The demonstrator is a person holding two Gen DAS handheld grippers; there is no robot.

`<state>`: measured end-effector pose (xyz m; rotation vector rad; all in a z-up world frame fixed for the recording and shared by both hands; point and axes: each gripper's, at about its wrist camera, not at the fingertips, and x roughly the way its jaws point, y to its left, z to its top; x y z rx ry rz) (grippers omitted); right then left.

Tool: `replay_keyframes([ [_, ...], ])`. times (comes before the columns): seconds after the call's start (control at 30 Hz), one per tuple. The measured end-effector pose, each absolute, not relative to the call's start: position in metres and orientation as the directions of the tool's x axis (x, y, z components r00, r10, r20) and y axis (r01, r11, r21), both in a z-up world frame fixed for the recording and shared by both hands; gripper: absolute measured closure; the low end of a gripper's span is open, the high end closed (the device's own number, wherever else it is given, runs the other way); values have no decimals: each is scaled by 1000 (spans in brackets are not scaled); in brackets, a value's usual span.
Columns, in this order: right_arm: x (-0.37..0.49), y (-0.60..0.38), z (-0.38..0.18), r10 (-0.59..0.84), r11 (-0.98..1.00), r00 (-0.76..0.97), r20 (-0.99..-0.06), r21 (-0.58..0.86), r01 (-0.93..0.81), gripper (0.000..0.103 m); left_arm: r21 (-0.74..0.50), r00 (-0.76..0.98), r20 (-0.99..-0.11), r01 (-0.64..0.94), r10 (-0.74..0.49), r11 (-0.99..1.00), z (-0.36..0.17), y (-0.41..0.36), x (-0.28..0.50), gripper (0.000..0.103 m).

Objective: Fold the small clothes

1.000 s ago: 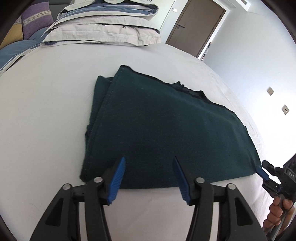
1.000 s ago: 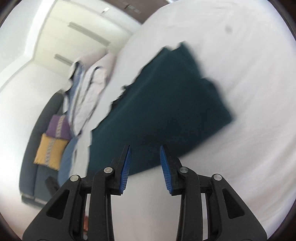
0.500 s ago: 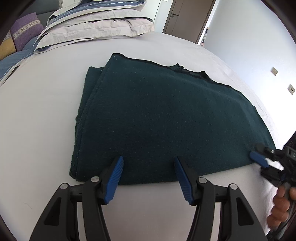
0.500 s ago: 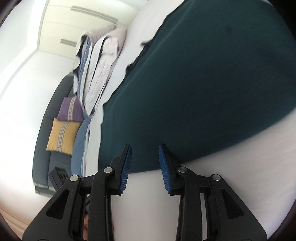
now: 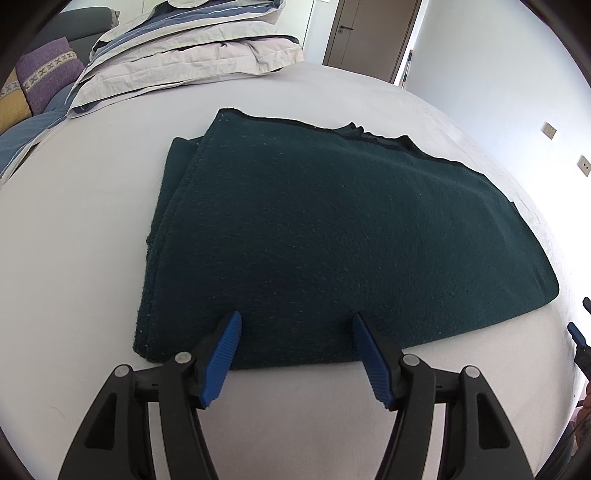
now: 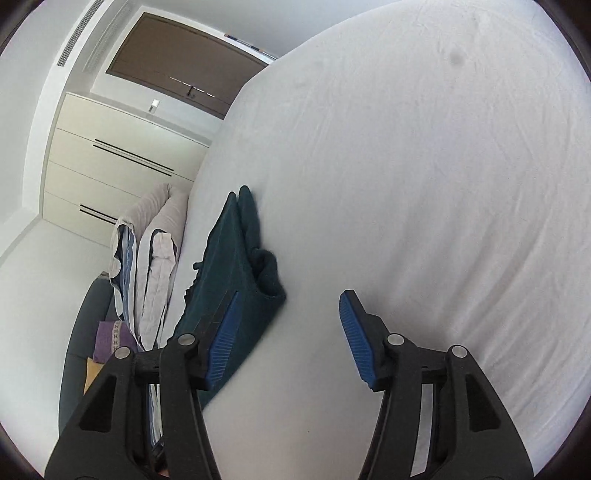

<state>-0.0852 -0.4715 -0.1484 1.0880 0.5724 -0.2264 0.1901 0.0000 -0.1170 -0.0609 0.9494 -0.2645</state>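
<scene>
A dark green folded cloth (image 5: 332, 236) lies flat on the white bed (image 5: 74, 258). My left gripper (image 5: 295, 354) is open and empty, its blue fingertips just above the cloth's near edge. My right gripper (image 6: 288, 332) is open wide and empty, hovering over the sheet beside the cloth's right end (image 6: 236, 273). Its blue tip shows at the far right of the left wrist view (image 5: 576, 332).
A stack of folded grey and blue bedding (image 5: 184, 51) lies at the far end of the bed. Purple and yellow cushions (image 5: 40, 77) sit on a sofa at left. A brown door (image 5: 369, 33) and cream wardrobe (image 6: 110, 158) stand beyond.
My right gripper has opened wider and drawn back from the cloth's right end, turning toward bare sheet. My left gripper stays at the near edge, with the view tilted slightly.
</scene>
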Motion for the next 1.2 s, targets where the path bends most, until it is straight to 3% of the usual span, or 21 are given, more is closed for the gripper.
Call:
replay_keyframes([
  [0.53, -37, -422, -152, 188, 480, 811, -554, 772, 416, 49, -165, 548, -799, 197, -248, 966, -116, 0, 191, 37],
  [0.93, -5, -417, -159, 155, 450, 795, -586, 759, 471, 49, -330, 562, -721, 236, -405, 914, -67, -22, 214, 37],
  [1.2, 19, -426, -163, 182, 407, 805, -565, 788, 461, 49, -387, 496, -743, 229, -449, 893, -85, -52, 253, 38],
])
